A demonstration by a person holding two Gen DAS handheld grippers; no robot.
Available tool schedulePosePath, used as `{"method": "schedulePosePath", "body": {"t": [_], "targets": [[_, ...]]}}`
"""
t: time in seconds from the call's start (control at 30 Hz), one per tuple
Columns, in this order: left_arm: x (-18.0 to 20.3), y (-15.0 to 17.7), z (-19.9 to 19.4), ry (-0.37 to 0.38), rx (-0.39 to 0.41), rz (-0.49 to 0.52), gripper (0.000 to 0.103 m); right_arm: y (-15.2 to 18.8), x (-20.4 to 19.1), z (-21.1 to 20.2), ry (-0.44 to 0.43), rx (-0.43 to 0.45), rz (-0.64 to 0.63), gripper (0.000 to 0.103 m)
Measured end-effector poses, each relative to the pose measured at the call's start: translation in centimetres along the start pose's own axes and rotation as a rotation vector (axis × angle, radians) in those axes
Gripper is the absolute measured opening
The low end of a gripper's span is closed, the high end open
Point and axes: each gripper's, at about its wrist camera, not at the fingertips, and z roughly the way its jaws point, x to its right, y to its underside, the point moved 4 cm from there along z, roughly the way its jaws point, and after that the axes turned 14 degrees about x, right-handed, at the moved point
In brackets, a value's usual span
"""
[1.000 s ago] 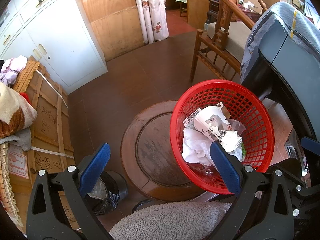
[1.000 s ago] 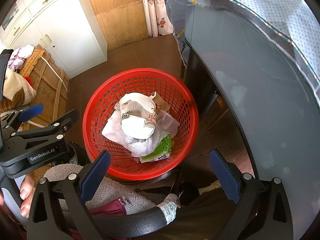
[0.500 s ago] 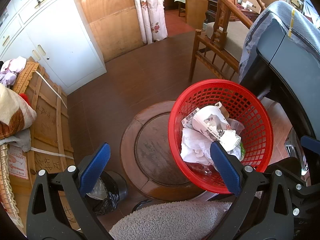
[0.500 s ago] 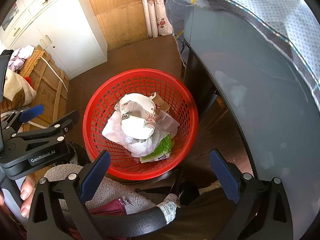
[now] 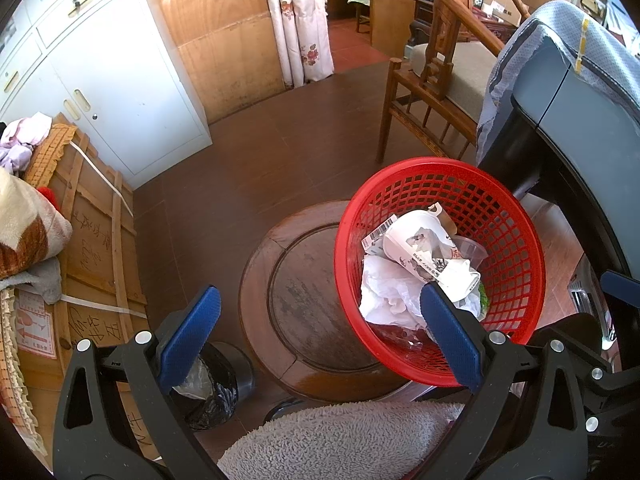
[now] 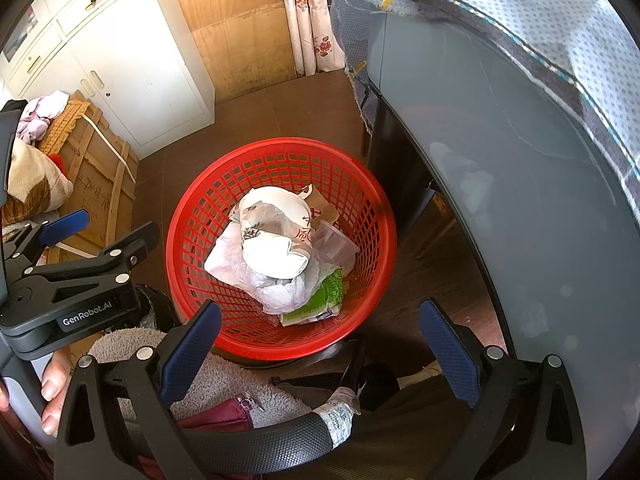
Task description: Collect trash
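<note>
Blue pads on both grippers, jaws spread wide, nothing between them. Left gripper point(image 5: 320, 328) hangs over a grey fleece cushion point(image 5: 340, 440) at the near edge; right gripper point(image 6: 320, 340) sits over the same fleece and a black curved chair arm point(image 6: 256, 444) with a taped label. A hand point(image 6: 52, 396) shows at the lower left of the right view, fingers wrapped on the left gripper's handle. Just beyond the left pad, low on the floor, a small black bin point(image 5: 216, 392) with a dark liner, some clear plastic in it. Next out, a round dark wood stool point(image 5: 304, 300); the red basket point(image 5: 516, 264) rests on its right part, rim overhanging, tilted toward the camera in the left view. Trash is inside the basket: crumpled white paper point(image 6: 256, 276), a crushed paper bowl point(image 6: 276, 236) with print on its side, a clear plastic cup point(image 6: 336, 244), a brown paper scrap point(image 6: 324, 208), a green wrapper point(image 6: 324, 300) lowest at the near wall. Right pad of the left gripper overlaps the basket's near rim in view; cannot tell if it touches. To the right, a grey appliance point(image 6: 500, 160) under a dotted blue cloth point(image 6: 520, 12). To the left, a flat wooden crate point(image 5: 96, 240) with blankets piled on it. Farther off, a white cabinet point(image 5: 112, 80), a plywood panel point(image 5: 224, 32), a floral curtain point(image 5: 300, 20), a wooden chair point(image 5: 440, 80).
</note>
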Motion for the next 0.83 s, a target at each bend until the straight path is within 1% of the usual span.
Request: {"method": "schedulePosePath", "body": {"t": [0.47,0.67,0.83], "targets": [[0.6,-0.2,-0.1,0.015,0.005,0.012,0.096,-0.2,0.0,-0.4,-0.001,0.010,0.003,0.097],[0.5,-0.3,-0.3,0.023,0.003,0.011,0.096,-0.3,0.1,-0.9,0.001,0.025,0.005,0.097],[0.5,-0.7,-0.7,0.023,0.017,0.007,0.096,-0.3,0.1,-1.7,0.002,0.047,0.006,0.097]]}}
